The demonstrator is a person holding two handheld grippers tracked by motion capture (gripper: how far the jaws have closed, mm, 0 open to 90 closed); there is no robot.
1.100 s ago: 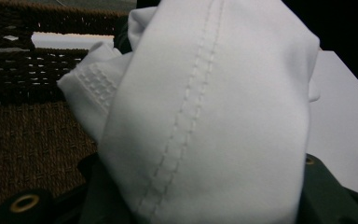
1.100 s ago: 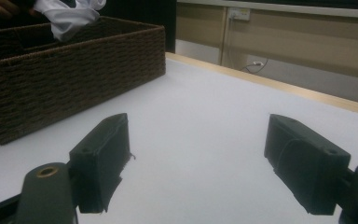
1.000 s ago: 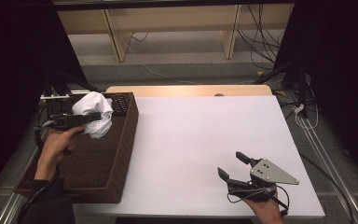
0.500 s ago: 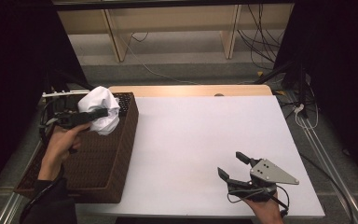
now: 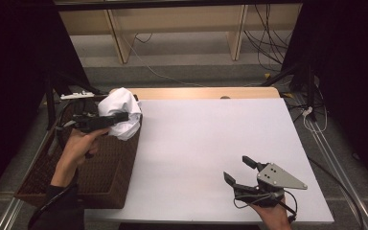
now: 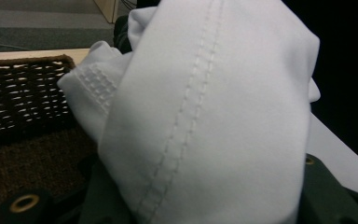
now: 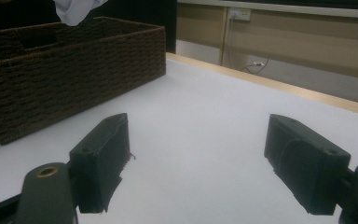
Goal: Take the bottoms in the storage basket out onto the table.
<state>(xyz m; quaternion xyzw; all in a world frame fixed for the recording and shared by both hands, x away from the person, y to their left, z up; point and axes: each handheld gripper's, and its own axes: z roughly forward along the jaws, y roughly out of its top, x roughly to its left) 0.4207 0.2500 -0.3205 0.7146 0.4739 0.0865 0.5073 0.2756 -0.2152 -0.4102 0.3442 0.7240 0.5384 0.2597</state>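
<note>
A bunched white cloth (image 5: pixel 120 112) hangs above the far right corner of the dark wicker basket (image 5: pixel 103 178), and my left gripper (image 5: pixel 123 116) is shut on it. In the left gripper view the white cloth (image 6: pixel 205 116) with its stitched seams covers the jaws, with the basket (image 6: pixel 18 93) behind it. My right gripper (image 5: pixel 237 169) rests low over the white table (image 5: pixel 211 134) near its front right edge, open with nothing between its jaws. In the right gripper view the open gripper (image 7: pixel 196 163) looks across the table at the basket (image 7: pixel 70 70), with the cloth (image 7: pixel 74 9) above it.
The basket stands at the table's left edge, partly over the side. A pale wooden strip (image 5: pixel 206 92) runs along the table's far edge. Cables (image 5: pixel 268 33) and wooden furniture legs lie on the floor beyond. Dark curtains flank both sides.
My left gripper has lifted the white cloth up and carried it rightward, toward the basket's right rim. The right gripper has stayed where it was, open.
</note>
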